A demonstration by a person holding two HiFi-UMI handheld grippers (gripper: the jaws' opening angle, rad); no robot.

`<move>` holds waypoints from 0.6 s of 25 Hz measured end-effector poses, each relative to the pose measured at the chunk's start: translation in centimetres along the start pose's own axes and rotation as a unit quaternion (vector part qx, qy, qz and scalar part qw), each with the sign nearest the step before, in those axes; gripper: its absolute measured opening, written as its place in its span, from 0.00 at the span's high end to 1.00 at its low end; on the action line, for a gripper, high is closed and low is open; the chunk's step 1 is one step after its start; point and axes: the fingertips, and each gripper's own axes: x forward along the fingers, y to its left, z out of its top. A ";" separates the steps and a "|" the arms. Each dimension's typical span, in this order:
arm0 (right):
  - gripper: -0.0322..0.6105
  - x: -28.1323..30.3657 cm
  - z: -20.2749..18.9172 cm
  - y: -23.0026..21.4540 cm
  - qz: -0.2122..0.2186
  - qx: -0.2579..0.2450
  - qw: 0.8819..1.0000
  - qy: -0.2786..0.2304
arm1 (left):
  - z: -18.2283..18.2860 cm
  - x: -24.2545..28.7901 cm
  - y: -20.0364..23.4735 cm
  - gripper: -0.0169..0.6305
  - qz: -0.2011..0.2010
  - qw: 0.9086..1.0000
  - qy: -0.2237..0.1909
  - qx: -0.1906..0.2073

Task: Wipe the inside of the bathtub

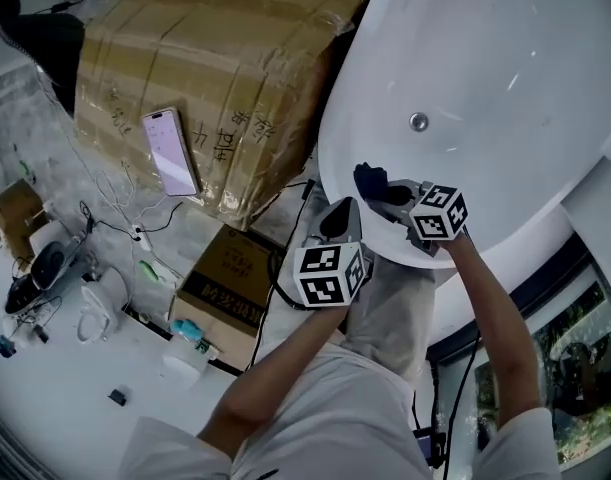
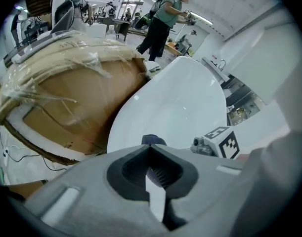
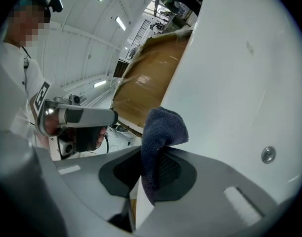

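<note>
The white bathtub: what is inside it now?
Inside the white bathtub show a bare white surface and one round metal fitting. At the near rim the right tongs grip a dark blue cloth, which covers the surface beneath it.

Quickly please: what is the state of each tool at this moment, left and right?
Left tool: closed, holding nothing.
Right tool: closed on a dark blue cloth.

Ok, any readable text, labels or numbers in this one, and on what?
Nothing reads clearly.
Large cardboard box: dark handwritten characters on its side, too blurred to read.
Small brown box: print too small to read.
Phone: screen lit, nothing legible.
</note>
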 end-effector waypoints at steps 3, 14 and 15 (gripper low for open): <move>0.88 -2.2 1.5 0.6 -0.043 -0.028 0.999 0.003 | 0.9 -1.4 -0.2 0.98 -0.002 1.000 -0.001 0.008; 0.87 -9.0 10.6 8.2 -0.108 -0.110 0.987 -0.036 | 6.6 -7.5 -2.4 0.98 -0.013 0.999 -0.045 0.025; 0.87 -9.6 11.2 9.0 -0.115 -0.125 0.985 -0.034 | 7.2 -8.1 -2.9 0.98 -0.015 0.998 -0.050 0.027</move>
